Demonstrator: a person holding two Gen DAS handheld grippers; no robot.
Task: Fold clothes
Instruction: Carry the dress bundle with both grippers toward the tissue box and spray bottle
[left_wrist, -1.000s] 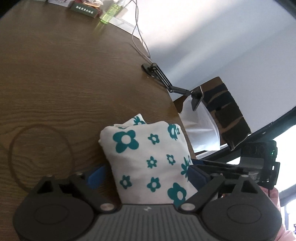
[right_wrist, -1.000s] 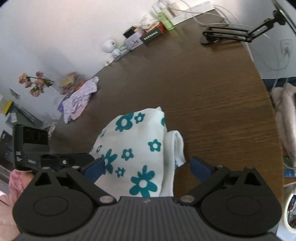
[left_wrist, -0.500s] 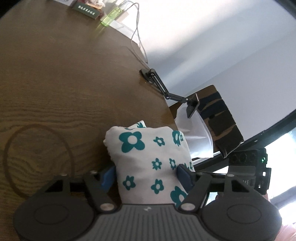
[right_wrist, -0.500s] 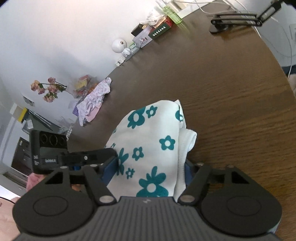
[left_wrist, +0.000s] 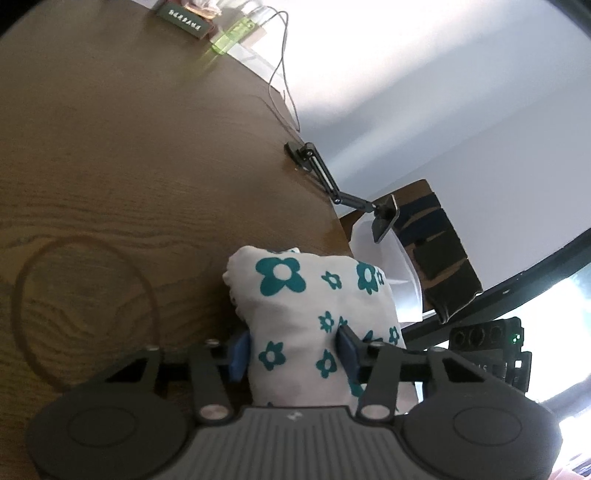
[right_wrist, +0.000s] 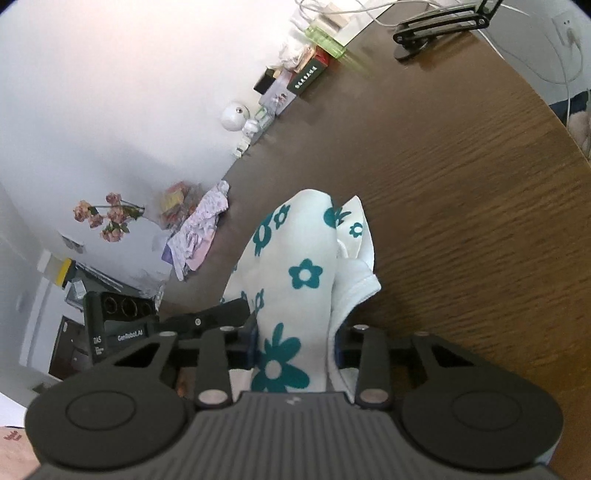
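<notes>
Soft flower-printed cloth bundle (left_wrist: 314, 317) bunched on grained wooden table (left_wrist: 129, 155)

- a brown wooden table (left_wrist: 129, 147) with a dark ring mark (left_wrist: 85, 310) in its grain
- a black folding stand (right_wrist: 439, 29) at the table's far edge, cables (left_wrist: 280, 66) beside it
- a green-labelled box (right_wrist: 308, 77) and a clear green bottle (right_wrist: 325, 38) near the wall
- a crumpled lilac cloth (right_wrist: 199, 232) beside pink flowers (right_wrist: 107, 218)
- a small white round device (right_wrist: 234, 116)

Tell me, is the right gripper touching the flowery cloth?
Touching. In the right wrist view the closing right gripper has both blue pads pressed into the flowery cloth.
</notes>
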